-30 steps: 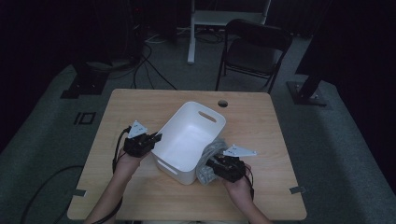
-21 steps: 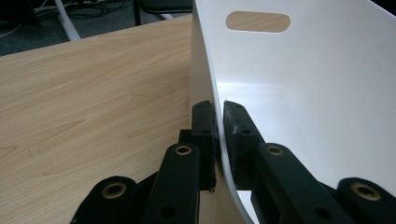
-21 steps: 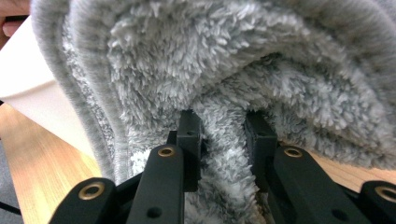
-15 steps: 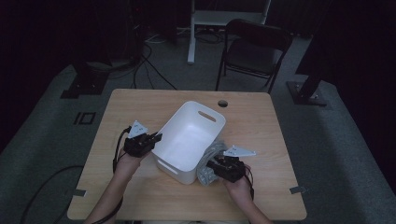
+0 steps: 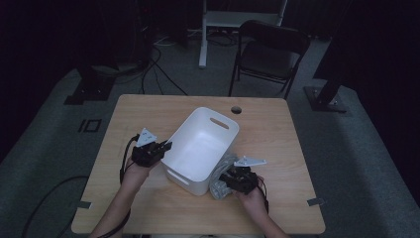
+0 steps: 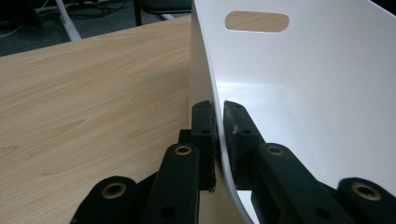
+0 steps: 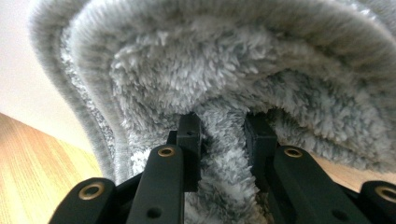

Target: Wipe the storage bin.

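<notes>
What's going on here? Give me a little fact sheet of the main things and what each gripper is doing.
Surface: wooden table
Container: white bin, empty inside, tilted
Soft item: grey fluffy cloth, on the table beside the bin
Left gripper: clamped on the bin's side wall, one jaw inside, one outside
Right gripper: pinching a fold of the cloth
Background: black chair

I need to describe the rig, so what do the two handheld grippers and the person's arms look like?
Both the left gripper and right gripper are black, with linked arms showing brass-coloured pivot rivets. Each carries a grey three-cornered plate on top and trails a black cable. The forearms look bare; no sleeves are visible.
</notes>
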Tool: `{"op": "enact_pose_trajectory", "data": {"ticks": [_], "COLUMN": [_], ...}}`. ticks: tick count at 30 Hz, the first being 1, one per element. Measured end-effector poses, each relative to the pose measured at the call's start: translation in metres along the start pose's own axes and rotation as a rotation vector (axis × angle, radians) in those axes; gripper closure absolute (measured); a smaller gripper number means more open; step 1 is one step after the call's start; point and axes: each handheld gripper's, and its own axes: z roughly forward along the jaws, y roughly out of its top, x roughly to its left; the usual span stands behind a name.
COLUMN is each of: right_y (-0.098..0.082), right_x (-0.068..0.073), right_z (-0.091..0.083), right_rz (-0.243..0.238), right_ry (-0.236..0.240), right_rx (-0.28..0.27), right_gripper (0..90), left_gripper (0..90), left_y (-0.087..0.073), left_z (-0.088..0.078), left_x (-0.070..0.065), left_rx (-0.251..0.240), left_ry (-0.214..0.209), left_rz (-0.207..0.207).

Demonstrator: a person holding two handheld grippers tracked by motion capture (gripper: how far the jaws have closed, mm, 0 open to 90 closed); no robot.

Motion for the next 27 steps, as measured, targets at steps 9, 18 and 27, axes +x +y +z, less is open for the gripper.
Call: {"op": "enact_pose_trajectory", "data": {"ticks": [9, 18, 27], "right_y": [0.005, 0.022, 0.016], "right_x": [0.006, 0.031, 0.039], "right_z": [-0.007, -0.046, -0.036], "right_rz": [0.003, -0.036, -0.089], "right_ry": [-0.008, 0.079, 0.033], "right_rx": [-0.006, -0.162, -0.132], "right_gripper": [73.1, 73.0, 73.0], "left_gripper": [83.0, 83.0, 83.1], "left_y": [0.000, 0.000, 0.000], "left_z": [0.000, 0.001, 0.001], "left_x": [0.000, -0.001, -0.001], "left_rx": [0.000, -0.001, -0.002], "left_ry": [0.006, 0.007, -0.007], "left_rz": [0.001, 0.001, -0.009]}}
